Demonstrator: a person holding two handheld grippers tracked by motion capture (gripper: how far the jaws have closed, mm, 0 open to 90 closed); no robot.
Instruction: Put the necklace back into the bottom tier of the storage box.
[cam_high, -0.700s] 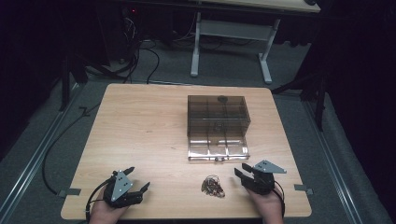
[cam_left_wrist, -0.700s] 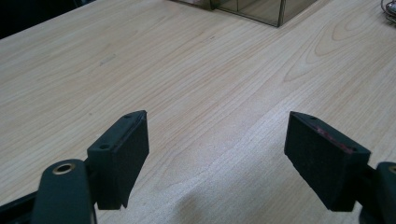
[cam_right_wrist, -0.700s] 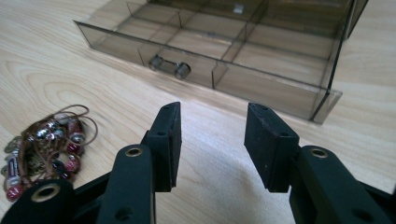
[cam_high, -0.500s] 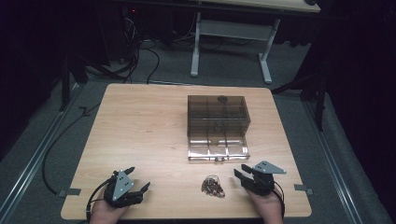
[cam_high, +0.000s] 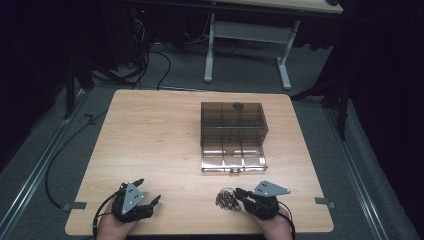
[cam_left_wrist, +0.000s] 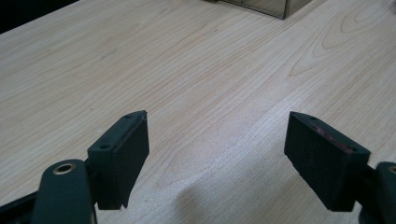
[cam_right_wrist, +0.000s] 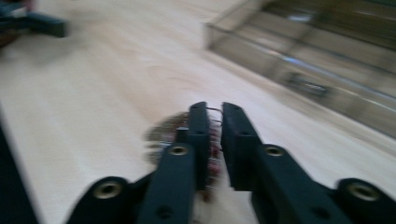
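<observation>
Wooden table (cam_high: 150, 140) is carrying a smoky clear compartment box (cam_high: 232, 135) out past the middle, toward the far edge. Near the front edge, the right gripper (cam_high: 241, 193) is sitting with its jaws clenched almost together, right at a little tangle of wiry bits (cam_high: 226, 199); too blurry to tell if anything's actually pinched. The left gripper (cam_high: 149, 192) is resting by the front left corner, jaws spread wide over bare wood.
</observation>
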